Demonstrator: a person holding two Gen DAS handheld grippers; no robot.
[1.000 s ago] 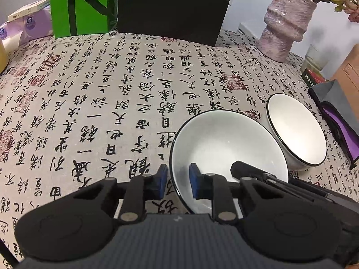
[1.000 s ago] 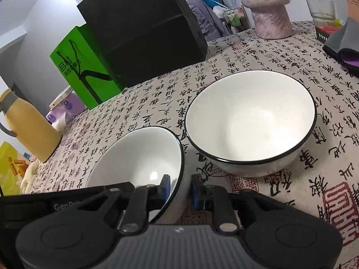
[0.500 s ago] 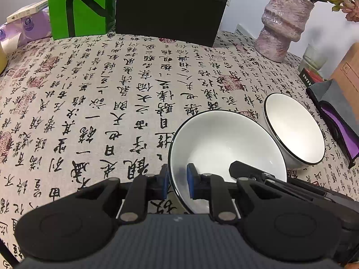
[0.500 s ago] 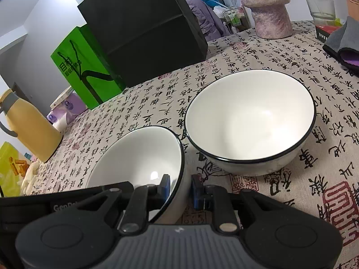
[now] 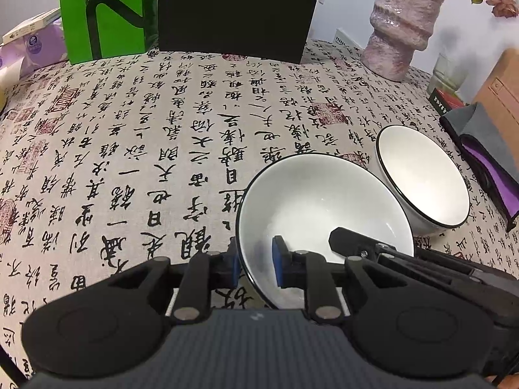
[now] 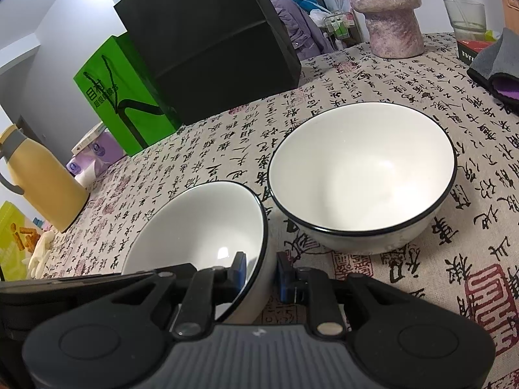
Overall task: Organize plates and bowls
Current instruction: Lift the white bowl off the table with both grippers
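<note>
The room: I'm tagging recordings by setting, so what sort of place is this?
Probably a home dining table. A calligraphy-print tablecloth covers it, a pink vase with flowers stands at the back, and a yellow jug stands at the edge.

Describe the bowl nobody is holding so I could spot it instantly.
Find the pink ribbed vase at the far edge of the calligraphy tablecloth. Nearer than it sit two white black-rimmed bowls; yours is the right bowl, standing flat and untouched, while the left bowl tilts in the right tongs.
</note>
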